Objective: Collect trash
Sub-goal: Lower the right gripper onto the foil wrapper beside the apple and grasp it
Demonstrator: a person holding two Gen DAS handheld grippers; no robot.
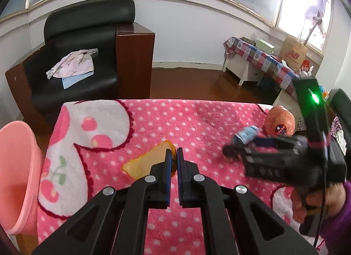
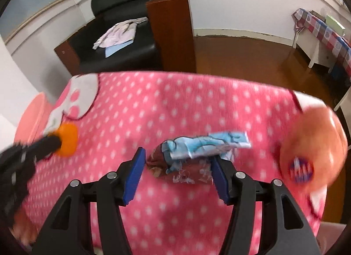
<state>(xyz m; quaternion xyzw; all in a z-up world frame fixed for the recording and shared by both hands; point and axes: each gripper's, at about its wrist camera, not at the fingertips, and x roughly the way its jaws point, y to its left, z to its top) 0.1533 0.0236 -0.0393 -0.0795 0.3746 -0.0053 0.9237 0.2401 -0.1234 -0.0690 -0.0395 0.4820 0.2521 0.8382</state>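
Where dark armchair [image 1: 83,42] stands, pink dotted blanket [image 1: 197,119] covers the table.

The left gripper [image 1: 174,156] points down at the pink spotted blanket [image 1: 197,123], its jaws pinched together on a thin orange scrap [image 1: 144,162]. Further right over that blanket, the right gripper [image 2: 177,162] tilts downward with jaws spread; its pads seem, through blur, clear of the wrapper [image 2: 197,151] between them.

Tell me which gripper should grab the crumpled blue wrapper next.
Right. The right gripper is open with the blue wrapper already between its pads, though not yet pinched. The left gripper is shut on the orange peel, far from it.
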